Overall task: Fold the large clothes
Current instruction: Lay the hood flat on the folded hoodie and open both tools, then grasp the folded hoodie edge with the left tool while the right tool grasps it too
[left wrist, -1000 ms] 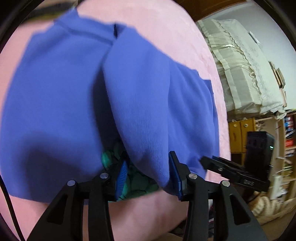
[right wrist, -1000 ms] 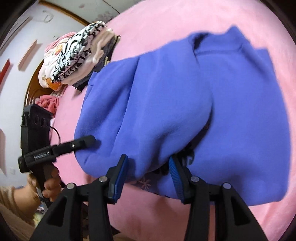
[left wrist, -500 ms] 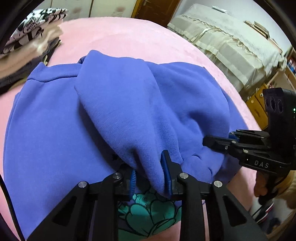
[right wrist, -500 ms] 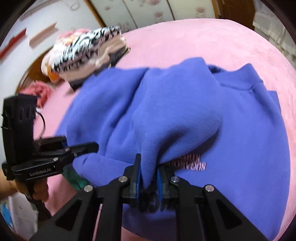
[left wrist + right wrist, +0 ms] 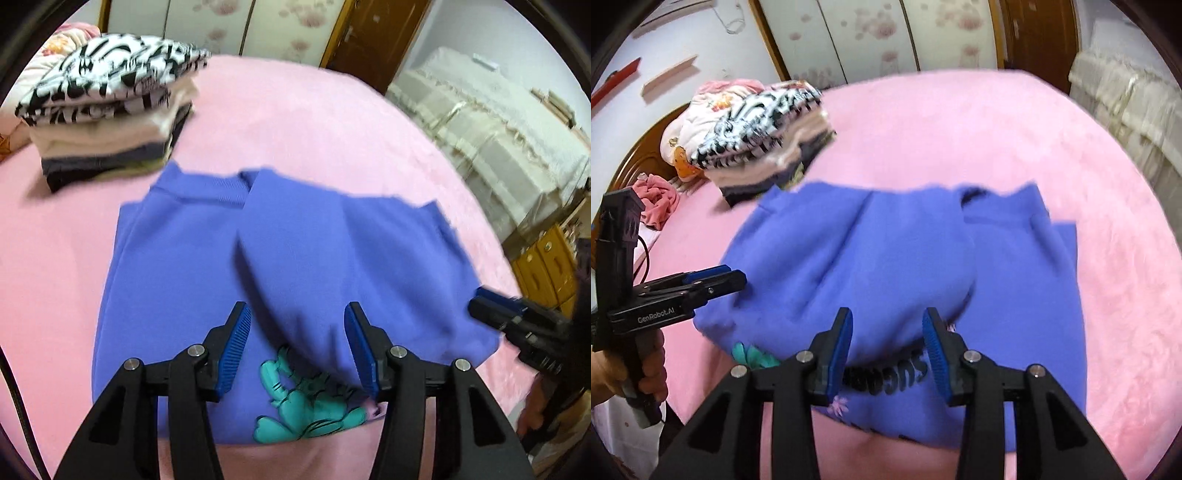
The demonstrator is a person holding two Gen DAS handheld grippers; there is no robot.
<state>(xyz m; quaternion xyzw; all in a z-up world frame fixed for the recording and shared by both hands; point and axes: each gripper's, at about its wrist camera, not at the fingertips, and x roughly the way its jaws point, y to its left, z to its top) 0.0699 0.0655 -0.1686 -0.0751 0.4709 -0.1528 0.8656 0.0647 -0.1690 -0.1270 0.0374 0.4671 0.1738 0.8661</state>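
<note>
**Both grippers spread, sweatshirt folded on bed**

Left gripper (image 5: 295,343) and right gripper (image 5: 888,347): fingers wide apart, holding nothing, poised over near hem of purple sweatshirt (image 5: 177,280). Sweatshirt lies mid-bed on pink bedspread (image 5: 314,122), both sides folded inward. Bare pink all round; stack of folded clothes (image 5: 107,107) just beyond collar, far left. Wooden door (image 5: 365,40), covered furniture (image 5: 491,136) at right.

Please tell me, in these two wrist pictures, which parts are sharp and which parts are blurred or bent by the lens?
Left wrist view: the left gripper is sharp, the purple sweatshirt has a smeared far edge, and the room curves at the rim. Right wrist view: the right gripper is sharp, the folded pile is smeared.
</note>
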